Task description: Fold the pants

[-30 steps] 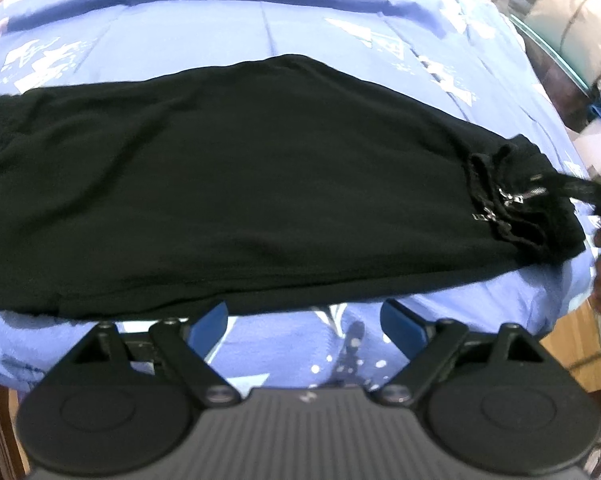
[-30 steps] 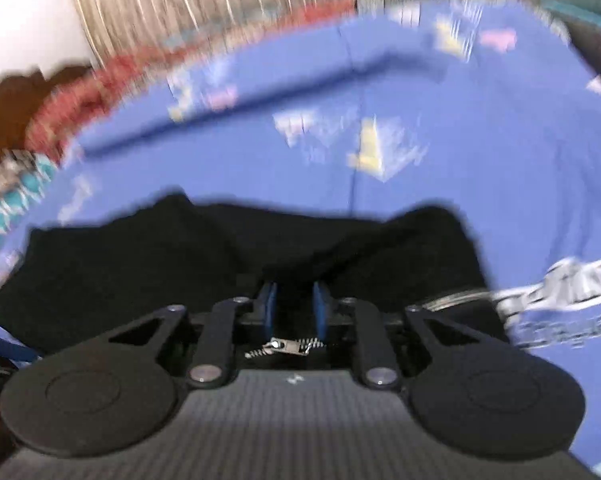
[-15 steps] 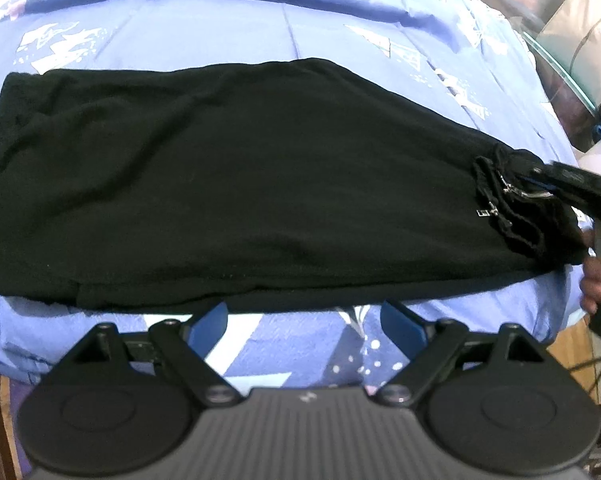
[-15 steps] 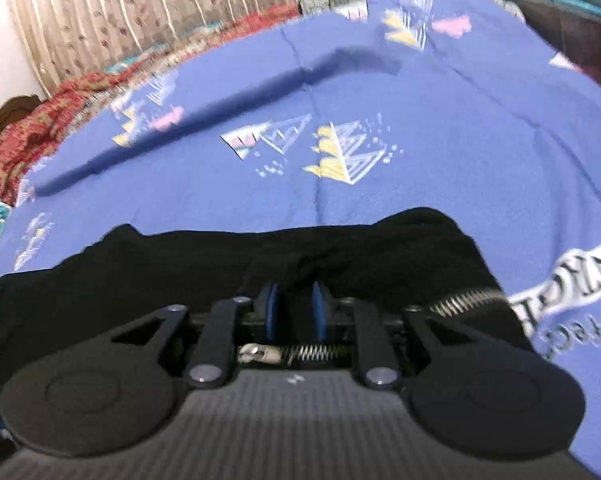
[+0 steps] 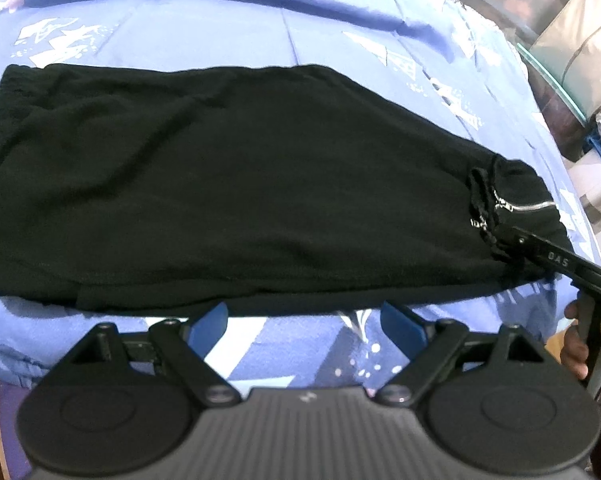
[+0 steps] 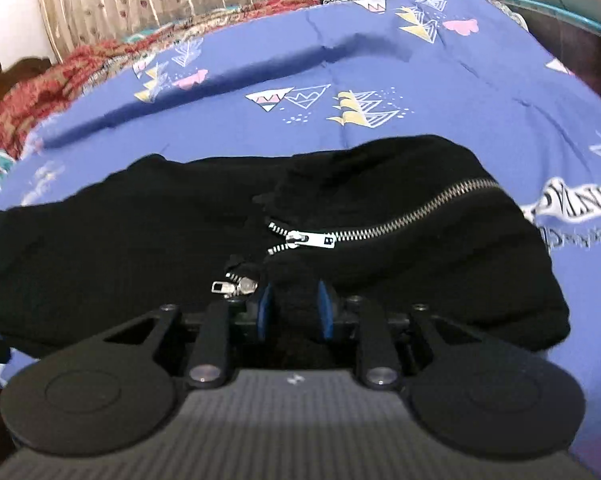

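Blue pads [image 6: 265, 308] of the right hand-held gripper [image 6: 294, 309] stand narrowly apart at the lower middle of the right wrist view, with a bunch of black cloth between them; its jaws have just been opening, and whether the pads press the cloth cannot be told. Just left of them lies a small metal zip pull [image 6: 236, 286], and above them a silver zipper [image 6: 380, 224] runs up to the right across the black pants [image 6: 140, 240].

At the bottom of the left wrist view, the left hand-held gripper [image 5: 305, 320] is spread wide with nothing between its blue pads, just below the near edge of the pants [image 5: 240, 180]. These lie flat across the middle of the frame on a bed with a blue patterned sheet [image 5: 220, 20]. A hand [image 5: 580, 344] shows at the right edge.
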Available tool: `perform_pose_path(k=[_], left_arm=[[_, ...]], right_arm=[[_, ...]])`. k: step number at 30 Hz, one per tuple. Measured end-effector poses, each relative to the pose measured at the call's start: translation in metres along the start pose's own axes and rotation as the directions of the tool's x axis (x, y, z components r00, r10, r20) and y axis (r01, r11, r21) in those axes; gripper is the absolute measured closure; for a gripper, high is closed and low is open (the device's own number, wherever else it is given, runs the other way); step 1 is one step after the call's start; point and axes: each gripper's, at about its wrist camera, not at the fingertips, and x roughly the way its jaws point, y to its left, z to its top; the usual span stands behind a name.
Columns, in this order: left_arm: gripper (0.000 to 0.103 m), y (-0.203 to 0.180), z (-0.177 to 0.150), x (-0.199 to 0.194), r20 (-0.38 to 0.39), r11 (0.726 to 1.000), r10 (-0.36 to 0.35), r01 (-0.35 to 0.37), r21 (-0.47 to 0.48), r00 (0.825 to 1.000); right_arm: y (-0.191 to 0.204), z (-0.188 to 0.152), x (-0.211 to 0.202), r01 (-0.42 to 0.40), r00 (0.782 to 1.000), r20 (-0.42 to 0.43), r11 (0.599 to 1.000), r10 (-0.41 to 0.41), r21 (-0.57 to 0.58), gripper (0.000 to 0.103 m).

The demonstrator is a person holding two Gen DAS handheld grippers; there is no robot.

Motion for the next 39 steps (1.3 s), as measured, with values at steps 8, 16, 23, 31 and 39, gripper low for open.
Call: perform_pose_path(k=[8,16,23,31,39], left_arm=[[0.014,0.035,-0.011,-0.034,0.093,0.999,-0.012,0.016,-0.041,0.996],[0.012,0.1,-0.023,-0.069,0.178,0.978,0.038,0.0,-0.208,0.983],[0.012,0.166,-0.019,-0.082,0.229,0.915,0.093,0.007,-0.403,0.969],[0.012,0.224,0.007,-0.058,0.263,0.82,0.065,0.099,-0.564,0.963],[0.044,0.229,0.032,-0.029,0.275,0.814,0.138,0.049,-0.579,0.951]], right_arm=[[0.023,0.01,-0.038,-0.094,0.98,0.172,0.994,0.102,-0.052,0.07],[0.065,0.003,-0.005,-0.297,0.955,0.021,0.955,0.297,-0.02,0.068],[0.052,-0.02,0.027,-0.344,0.932,-0.063,0.924,0.358,0.167,0.069],[0.042,-0.024,0.018,-0.367,0.919,-0.052,0.897,0.39,0.246,0.071],[0.048,-0.024,0.022,-0.357,0.923,-0.057,0.903,0.381,0.24,0.071]])
